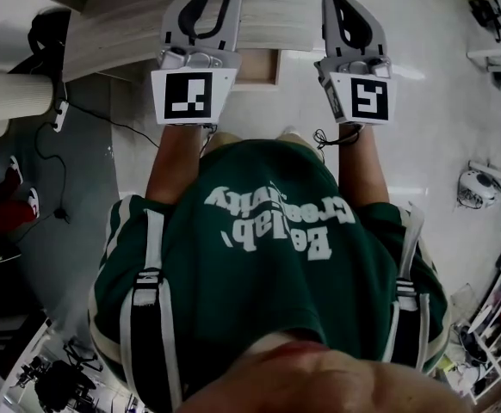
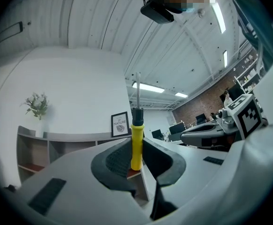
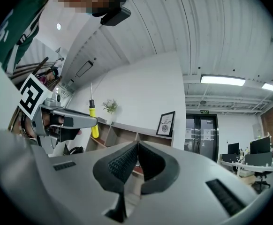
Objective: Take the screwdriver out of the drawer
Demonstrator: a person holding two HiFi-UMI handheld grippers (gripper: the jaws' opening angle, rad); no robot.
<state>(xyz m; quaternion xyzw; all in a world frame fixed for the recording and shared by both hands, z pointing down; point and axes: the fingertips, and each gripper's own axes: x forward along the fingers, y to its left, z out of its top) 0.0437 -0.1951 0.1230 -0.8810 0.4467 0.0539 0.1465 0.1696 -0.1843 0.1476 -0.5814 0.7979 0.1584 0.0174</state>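
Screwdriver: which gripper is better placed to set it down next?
Left. The left gripper is shut on the screwdriver, on its yellow handle, shaft up. The right gripper is shut and empty, so using it would likely need a handover.

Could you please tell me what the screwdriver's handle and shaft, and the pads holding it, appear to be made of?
The screwdriver handle looks like plastic: uniform glossy yellow, with a black collar. The shaft is likely steel: thin, grey, with a slight sheen. The pads seem to be rubber: matt black with a fine ribbed texture.

Screwdriver [image 2: 136,137] upright between left gripper [image 2: 136,150] fingers [image 2: 114,161]
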